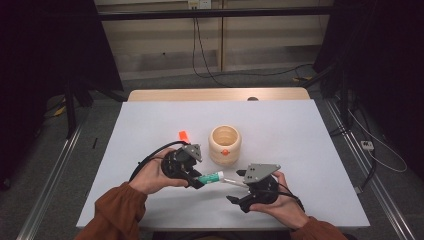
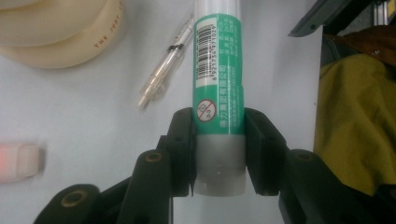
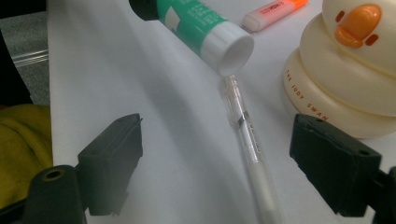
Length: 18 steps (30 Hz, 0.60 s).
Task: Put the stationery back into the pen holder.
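A green glue stick [image 2: 218, 70] with a white cap is held level just above the table, and my left gripper [image 2: 218, 126] is shut on its grey base end. In the high view that left gripper [image 1: 196, 179] sits at front centre with the glue stick [image 1: 211, 176] pointing right. A clear pen [image 3: 243, 135] lies on the white table. My right gripper [image 3: 217, 140] is open, its jaws standing wide on either side of the pen without touching it. From above, the right gripper [image 1: 235, 186] faces the left one across the pen [image 1: 231, 182].
A cream duck-faced holder [image 1: 225, 145] stands behind the grippers, close to the right jaw in the right gripper view [image 3: 345, 79]. An orange highlighter [image 1: 183, 135] lies left of it. The white table [image 1: 300, 150] has free room on the right and far side.
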Each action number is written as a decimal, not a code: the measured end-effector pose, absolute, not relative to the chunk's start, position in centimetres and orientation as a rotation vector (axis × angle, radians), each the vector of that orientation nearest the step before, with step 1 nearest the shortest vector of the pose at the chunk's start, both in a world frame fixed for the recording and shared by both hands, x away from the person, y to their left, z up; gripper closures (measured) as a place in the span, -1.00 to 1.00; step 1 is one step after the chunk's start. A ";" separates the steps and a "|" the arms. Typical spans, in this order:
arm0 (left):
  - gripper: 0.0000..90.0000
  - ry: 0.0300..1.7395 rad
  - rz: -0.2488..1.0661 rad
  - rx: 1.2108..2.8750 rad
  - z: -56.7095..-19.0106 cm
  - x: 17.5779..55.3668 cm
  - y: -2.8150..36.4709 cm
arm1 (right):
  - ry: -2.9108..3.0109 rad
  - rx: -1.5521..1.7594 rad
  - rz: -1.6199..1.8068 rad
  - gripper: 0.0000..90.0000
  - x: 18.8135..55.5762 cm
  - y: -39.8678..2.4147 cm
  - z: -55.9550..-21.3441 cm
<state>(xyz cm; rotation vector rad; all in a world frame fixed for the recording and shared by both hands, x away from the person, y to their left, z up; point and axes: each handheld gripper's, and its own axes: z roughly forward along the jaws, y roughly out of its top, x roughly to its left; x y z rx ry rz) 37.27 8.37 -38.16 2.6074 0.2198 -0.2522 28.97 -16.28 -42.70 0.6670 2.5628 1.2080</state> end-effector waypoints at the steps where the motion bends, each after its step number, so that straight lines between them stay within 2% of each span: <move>1: 0.46 0.225 -0.242 2.606 -38.1 37.2 8.2 | 2.562 0.664 1.202 -0.58 29.1 -16.2 -42.7; 8: 0.46 0.203 -0.252 2.650 -38.0 37.3 7.4 | 2.531 0.603 1.141 -0.54 29.5 -15.4 -42.7; 18: 0.46 0.200 -0.270 2.669 -38.2 37.3 6.4 | 2.514 0.437 1.024 -0.38 29.4 -13.9 -42.4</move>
